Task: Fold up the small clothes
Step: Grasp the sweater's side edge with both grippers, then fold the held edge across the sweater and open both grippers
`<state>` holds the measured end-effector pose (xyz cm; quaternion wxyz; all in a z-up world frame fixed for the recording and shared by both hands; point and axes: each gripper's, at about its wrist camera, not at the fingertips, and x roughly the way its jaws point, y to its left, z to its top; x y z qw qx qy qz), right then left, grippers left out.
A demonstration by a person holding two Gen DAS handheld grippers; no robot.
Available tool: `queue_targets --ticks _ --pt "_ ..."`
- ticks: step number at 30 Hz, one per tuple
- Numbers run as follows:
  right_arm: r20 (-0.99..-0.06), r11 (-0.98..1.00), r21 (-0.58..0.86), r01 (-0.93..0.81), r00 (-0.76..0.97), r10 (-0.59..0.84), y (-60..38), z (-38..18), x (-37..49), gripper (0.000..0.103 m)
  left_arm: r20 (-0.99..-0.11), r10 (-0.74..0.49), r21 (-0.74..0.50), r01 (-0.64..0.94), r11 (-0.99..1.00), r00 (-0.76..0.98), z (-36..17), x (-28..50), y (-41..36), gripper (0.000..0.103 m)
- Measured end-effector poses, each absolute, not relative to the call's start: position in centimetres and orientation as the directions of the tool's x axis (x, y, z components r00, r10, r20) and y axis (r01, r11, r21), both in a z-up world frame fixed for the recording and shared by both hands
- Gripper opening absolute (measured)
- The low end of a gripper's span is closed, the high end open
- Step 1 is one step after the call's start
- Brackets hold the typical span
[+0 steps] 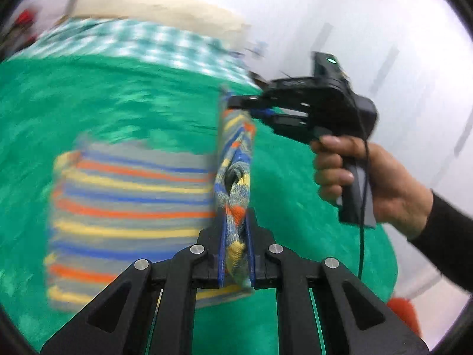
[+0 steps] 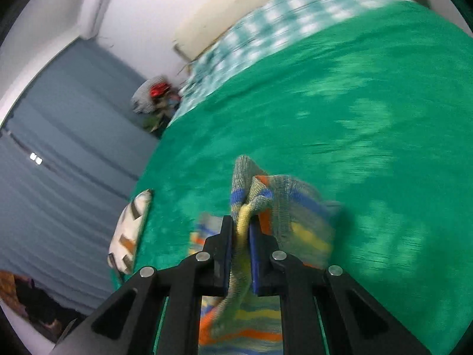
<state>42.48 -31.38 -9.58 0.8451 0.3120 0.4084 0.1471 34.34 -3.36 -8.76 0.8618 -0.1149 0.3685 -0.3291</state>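
A small knitted garment (image 1: 130, 207) with grey, blue, orange and yellow stripes hangs above a green blanket (image 1: 103, 103). My left gripper (image 1: 235, 230) is shut on one part of its upper edge. My right gripper (image 1: 236, 106), held in a hand, is shut on the same edge farther away. The edge stretches between the two grippers and the body hangs to the left. In the right wrist view my right gripper (image 2: 241, 230) pinches a bunched fold of the striped garment (image 2: 280, 207). Both views are motion-blurred.
The green blanket (image 2: 325, 103) covers a bed. A green-and-white checked cloth (image 1: 142, 41) lies at its far end, also in the right wrist view (image 2: 280, 23). A white patterned pillow (image 2: 130, 230) sits at the bed's edge. Blue curtains (image 2: 59, 162) hang beyond.
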Motion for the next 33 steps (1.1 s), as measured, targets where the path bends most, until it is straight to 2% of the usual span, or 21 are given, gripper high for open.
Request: queue_targets --ticks 6,10,11,13,14,15,16,18,19,21,23,26,28,30,33 --pt "-0.634 0.765 0.643 -0.041 0.531 0.562 -20.6 -12.8 47.3 0.011 -0.623 -0.558 -0.497 0.274 0.824 0.548 -13.5 36.4 4.0 0.01" --pt "-0.669 0.767 0.641 -0.019 0.475 0.571 -15.9 -16.5 49.3 0.011 -0.666 -0.51 -0.475 0.218 0.852 0.544 -16.2 35.9 5.3 0.01" --pt "-0.67 0.76 0.65 -0.011 0.464 0.58 -15.1 -17.4 49.6 0.016 -0.687 -0.495 -0.459 0.21 0.863 0.531 -16.8 36.3 5.3 0.013" --pt "-0.629 0.703 0.711 0.013 0.46 0.627 -14.4 -19.1 50.0 0.024 -0.75 -0.415 -0.388 0.165 0.907 0.516 -17.8 36.0 6.3 0.028" --pt "-0.606 0.672 0.74 0.033 0.467 0.644 -14.5 -19.7 49.9 0.037 -0.773 -0.377 -0.365 0.129 0.922 0.51 -18.1 36.0 7.0 0.046" --pt "-0.58 0.641 0.766 0.048 0.481 0.657 -14.9 -19.9 49.6 0.043 -0.775 -0.374 -0.372 0.11 0.922 0.51 -18.0 35.9 7.6 0.058" --pt "-0.56 0.624 0.78 0.048 0.497 0.662 -15.5 -19.7 49.1 0.043 -0.765 -0.377 -0.39 0.091 0.916 0.521 -17.8 35.9 8.5 0.06" --pt "-0.557 0.641 0.767 0.028 0.524 0.644 -16.9 -18.4 47.7 0.043 -0.737 -0.381 -0.403 0.09 0.911 0.558 -16.6 35.7 9.8 0.06" --pt "-0.586 0.688 0.725 0.01 0.533 0.61 -17.8 -17.5 46.7 0.043 -0.722 -0.387 -0.403 0.106 0.909 0.574 -15.9 35.6 10.0 0.06" --pt "-0.686 0.83 0.557 -0.037 0.543 0.485 -19.3 -15.7 44.2 0.043 -0.695 -0.413 -0.4 0.161 0.902 0.588 -14.8 36.0 9.6 0.06" --pt "-0.745 0.908 0.412 -0.08 0.543 0.386 -20.1 -14.7 41.4 0.043 -0.693 -0.427 -0.373 0.217 0.902 0.581 -14.3 37.0 8.3 0.06" --pt "-0.774 0.936 0.313 -0.158 0.528 0.348 -20.1 -14.1 37.0 0.043 -0.742 -0.399 -0.311 0.251 0.917 0.539 -14.9 38.9 5.7 0.064" --pt "-0.785 0.937 0.274 -0.218 0.512 0.349 -18.6 -14.8 34.4 0.043 -0.804 -0.339 -0.249 0.24 0.938 0.488 -16.7 39.6 4.3 0.063" --pt "-0.803 0.928 0.274 -0.251 0.471 0.365 -17.0 -16.9 32.5 0.043 -0.855 -0.275 -0.194 0.221 0.956 0.439 -18.8 39.5 4.3 0.05" --pt "-0.851 0.941 0.202 -0.272 0.426 0.305 -15.3 -20.8 29.8 0.044 -0.856 -0.264 -0.174 0.234 0.957 0.444 -18.8 37.8 5.6 0.051"
